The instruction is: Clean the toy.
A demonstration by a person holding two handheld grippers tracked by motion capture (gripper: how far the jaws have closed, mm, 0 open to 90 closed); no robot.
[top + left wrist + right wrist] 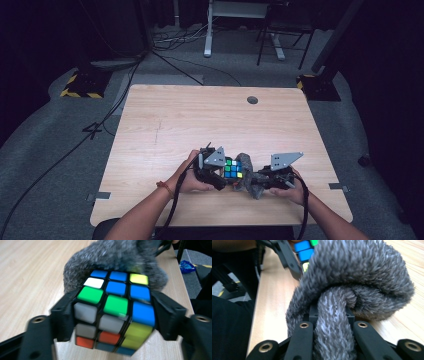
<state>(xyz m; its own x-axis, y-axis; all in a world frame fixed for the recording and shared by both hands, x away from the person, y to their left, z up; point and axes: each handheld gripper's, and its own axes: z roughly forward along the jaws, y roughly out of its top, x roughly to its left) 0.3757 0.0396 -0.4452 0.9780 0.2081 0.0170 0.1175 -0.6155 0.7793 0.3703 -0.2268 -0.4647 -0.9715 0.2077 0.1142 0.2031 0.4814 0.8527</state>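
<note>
A scrambled Rubik's cube (232, 169) is near the table's front edge, with blue, green, white and yellow stickers showing. My left gripper (220, 172) comes at it from the left. In the left gripper view the black jaws press on both sides of the cube (115, 312), so the gripper (112, 307) is shut on it. A grey fuzzy cloth (248, 161) wraps around the cube's far and right sides (112, 257). My right gripper (262, 181) is shut on a twisted part of the cloth (362, 277), which runs between its jaws (333, 315). The cube (304, 250) peeks out behind the cloth.
The light wooden table (200, 115) has a round cable hole (252, 100) near its far edge. Both forearms come in over the front edge. Cables (100, 125) run across the grey floor at left, and a white desk leg (208, 35) stands beyond the table.
</note>
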